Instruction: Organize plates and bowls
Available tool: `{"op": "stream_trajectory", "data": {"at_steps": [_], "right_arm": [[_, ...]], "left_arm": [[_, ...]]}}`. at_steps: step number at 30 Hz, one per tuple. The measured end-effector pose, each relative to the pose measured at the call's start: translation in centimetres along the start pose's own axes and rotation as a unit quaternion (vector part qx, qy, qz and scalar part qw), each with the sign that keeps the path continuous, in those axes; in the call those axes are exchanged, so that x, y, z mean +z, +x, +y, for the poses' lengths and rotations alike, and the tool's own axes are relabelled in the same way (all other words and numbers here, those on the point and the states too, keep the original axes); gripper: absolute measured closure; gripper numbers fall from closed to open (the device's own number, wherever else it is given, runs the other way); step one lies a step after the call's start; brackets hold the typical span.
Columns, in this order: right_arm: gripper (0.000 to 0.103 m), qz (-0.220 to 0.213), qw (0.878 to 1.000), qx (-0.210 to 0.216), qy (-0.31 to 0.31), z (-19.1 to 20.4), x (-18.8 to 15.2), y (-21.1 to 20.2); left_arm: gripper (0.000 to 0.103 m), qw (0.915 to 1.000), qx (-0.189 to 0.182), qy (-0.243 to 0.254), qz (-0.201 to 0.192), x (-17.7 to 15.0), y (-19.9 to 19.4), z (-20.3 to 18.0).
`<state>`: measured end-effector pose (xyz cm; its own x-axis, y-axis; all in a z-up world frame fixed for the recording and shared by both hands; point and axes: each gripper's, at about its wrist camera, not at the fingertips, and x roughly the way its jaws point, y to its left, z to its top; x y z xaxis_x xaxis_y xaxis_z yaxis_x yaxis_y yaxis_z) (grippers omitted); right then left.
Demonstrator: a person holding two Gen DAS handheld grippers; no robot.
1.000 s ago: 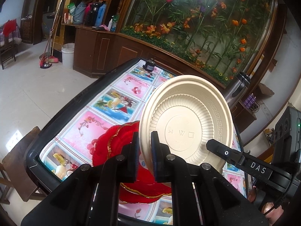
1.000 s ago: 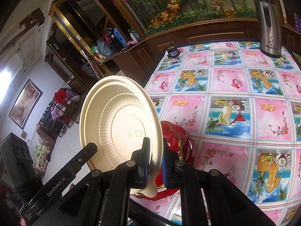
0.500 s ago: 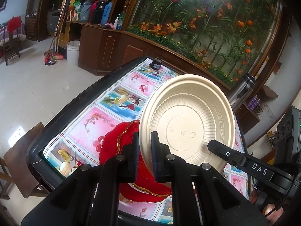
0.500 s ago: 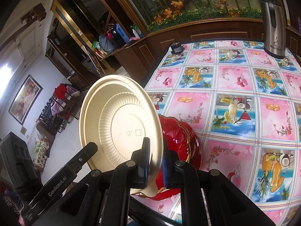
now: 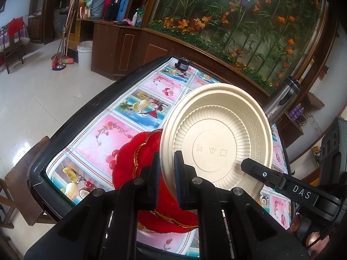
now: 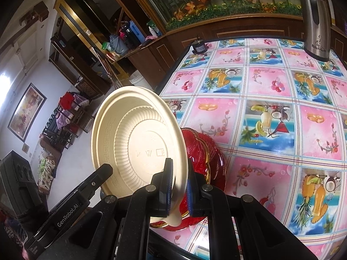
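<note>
A cream plate (image 5: 216, 138) stands nearly on edge in the air, its underside facing the left wrist camera. My left gripper (image 5: 166, 179) is shut on its rim. My right gripper (image 6: 179, 186) is shut on the same cream plate (image 6: 138, 143) at another part of the rim. Below it a stack of red plates (image 5: 130, 164) with gold edges lies on the table near its front left corner; it also shows in the right wrist view (image 6: 208, 158), partly hidden by the cream plate.
The table (image 6: 269, 91) has a pink and blue fruit-patterned cover and a dark raised rim (image 5: 86, 110). A steel thermos (image 6: 316, 19) stands at the far right. A small dark object (image 6: 199, 46) sits at the far left corner. A wooden chair (image 5: 23, 173) stands beside the table.
Both grippers have carried the cream plate a little forward over the red plates and the table; the grip on it is the same.
</note>
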<state>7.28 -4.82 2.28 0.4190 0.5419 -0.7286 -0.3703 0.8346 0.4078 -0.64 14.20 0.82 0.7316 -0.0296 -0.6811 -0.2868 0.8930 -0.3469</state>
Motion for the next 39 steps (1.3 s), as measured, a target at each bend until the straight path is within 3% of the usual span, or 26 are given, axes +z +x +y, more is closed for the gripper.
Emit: {"op": "stream_trajectory", "data": {"at_steps": [13, 21, 39], "right_arm": [[0.092, 0.010, 1.000, -0.012, -0.004, 0.3, 0.3, 0.5], [0.092, -0.002, 1.000, -0.008, -0.019, 1.7, 1.6, -0.1], [0.092, 0.019, 1.000, -0.011, -0.017, 1.1, 1.0, 1.2]], "left_arm": [[0.093, 0.9999, -0.005, 0.001, 0.013, 0.4, 0.7, 0.2], [0.093, 1.0000, -0.004, -0.002, -0.007, 1.4, 0.1, 0.5], [0.093, 0.9999, 0.000, -0.005, 0.012, 0.6, 1.3, 1.1]]}}
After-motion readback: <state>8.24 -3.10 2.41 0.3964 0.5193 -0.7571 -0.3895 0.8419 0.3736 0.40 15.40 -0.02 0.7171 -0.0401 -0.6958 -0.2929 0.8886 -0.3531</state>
